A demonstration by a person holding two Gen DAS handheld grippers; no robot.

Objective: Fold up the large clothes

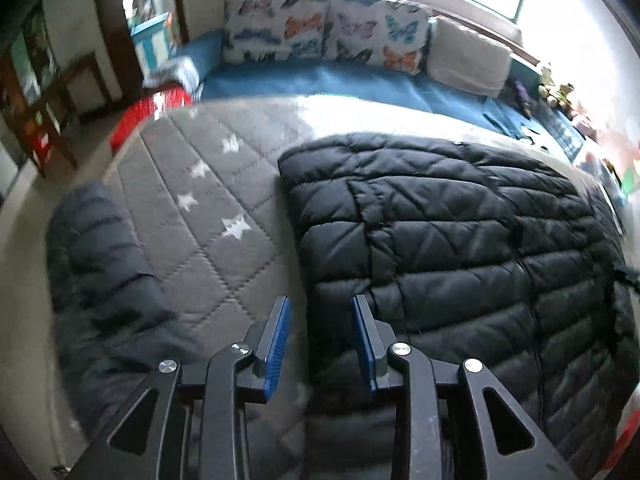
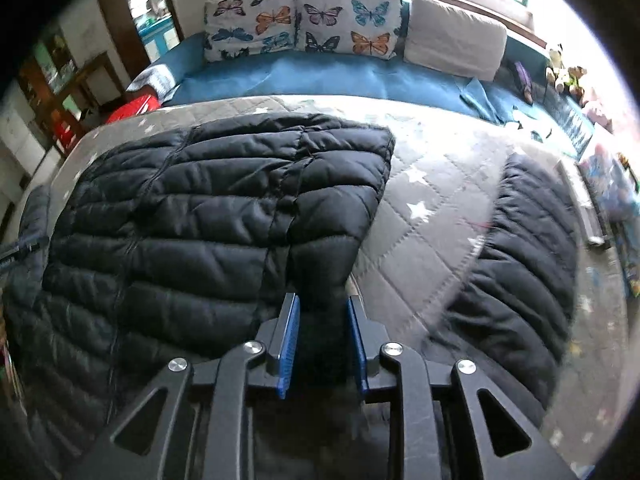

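A black quilted puffer jacket [image 1: 460,240] lies flat on a grey quilted bedcover with white stars [image 1: 192,208]. One sleeve [image 1: 100,280] spreads out to the left in the left wrist view. My left gripper [image 1: 322,304] is open and empty, over the jacket's left edge. In the right wrist view the jacket body [image 2: 208,216] fills the left and the other sleeve [image 2: 524,264] lies out to the right. My right gripper [image 2: 323,302] is open and empty, above the jacket's right edge near the armpit.
A blue daybed [image 2: 340,76] runs behind the cover, with two butterfly cushions [image 2: 304,20] and a plain beige cushion [image 2: 452,40]. A red box [image 1: 156,108] sits at the far left. Toys and clutter [image 2: 608,184] line the right side.
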